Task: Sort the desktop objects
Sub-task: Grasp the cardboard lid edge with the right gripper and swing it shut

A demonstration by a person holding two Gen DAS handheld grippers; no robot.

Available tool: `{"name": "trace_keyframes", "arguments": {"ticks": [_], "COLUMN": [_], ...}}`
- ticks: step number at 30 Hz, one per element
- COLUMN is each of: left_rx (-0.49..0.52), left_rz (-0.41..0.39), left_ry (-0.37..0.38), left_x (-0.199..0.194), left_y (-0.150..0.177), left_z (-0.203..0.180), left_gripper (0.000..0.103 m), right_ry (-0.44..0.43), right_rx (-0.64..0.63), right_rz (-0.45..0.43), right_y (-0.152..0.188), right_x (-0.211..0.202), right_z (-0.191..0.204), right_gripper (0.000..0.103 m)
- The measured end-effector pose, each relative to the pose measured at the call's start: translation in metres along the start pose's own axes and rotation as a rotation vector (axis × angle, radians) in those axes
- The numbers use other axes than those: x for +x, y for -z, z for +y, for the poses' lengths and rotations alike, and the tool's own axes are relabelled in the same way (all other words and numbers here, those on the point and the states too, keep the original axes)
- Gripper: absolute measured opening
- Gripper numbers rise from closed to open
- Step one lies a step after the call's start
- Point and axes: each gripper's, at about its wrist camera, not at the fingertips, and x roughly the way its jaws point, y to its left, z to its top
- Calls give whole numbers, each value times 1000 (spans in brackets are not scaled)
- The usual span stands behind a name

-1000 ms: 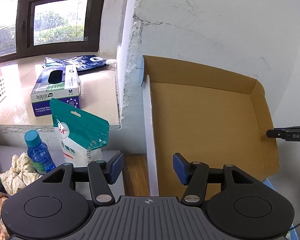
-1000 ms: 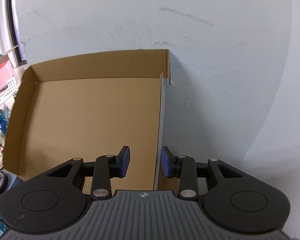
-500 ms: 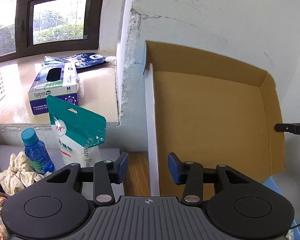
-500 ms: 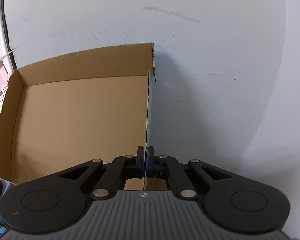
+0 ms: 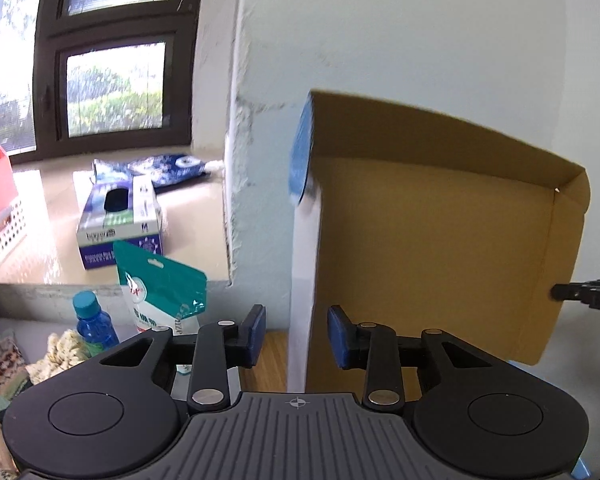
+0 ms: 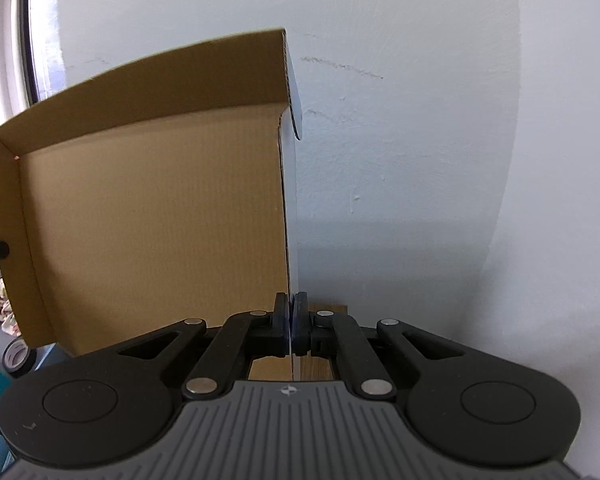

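1. The cardboard box stands upright against the wall, its open brown interior facing both cameras. Its right side wall is clamped between the jaws of the right hand-held gripper, which were spread apart a second ago and closed on the panel half a second ago.
2. The left hand-held gripper remains released, its blue pads straddling the box's white left side wall without touching it. The gap between the pads has narrowed slightly over the last second.
3. The box now sits higher in both views than before, and the left view is motion-blurred. This probably means the box is being lifted or tipped on the right-hand grip alone.
4. Judgement: the box is being taken in hand as the receptacle for sorting. A second grip on the left wall would steady it.
5. Container contents: no item is visible inside the box.
6. Outward, left: a teal pouch and a blue bottle stand below the windowsill. A glove box and a blue packet lie on the sill, beside a white perforated basket.
7. A tape roll lies low in the right view.
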Motion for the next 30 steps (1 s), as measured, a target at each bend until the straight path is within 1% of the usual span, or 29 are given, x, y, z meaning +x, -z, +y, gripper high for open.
{"name": "trace_keyframes", "arguments": {"ticks": [6, 10, 16, 20, 30], "left_rx": [37, 26, 50, 45, 25], "left_rz": [-44, -53, -67, -55, -25], "left_ry": [12, 28, -19, -34, -61], "left_x": [-43, -66, -94, -107, -137], "left_y": [14, 26, 49, 63, 98], "left_z": [-20, -26, -33, -34, -40], "left_gripper": [37, 38, 38, 38, 38], "right_ry": [1, 9, 17, 26, 23], "right_rx": [10, 10, 3, -21, -6], "right_rz": [3, 11, 21, 14, 20], "right_y": [25, 41, 65, 79, 126], "right_x": [-24, -34, -42, -47, -70], "right_z": [1, 4, 9, 15, 14], "right_gripper": [3, 3, 4, 4, 5]}}
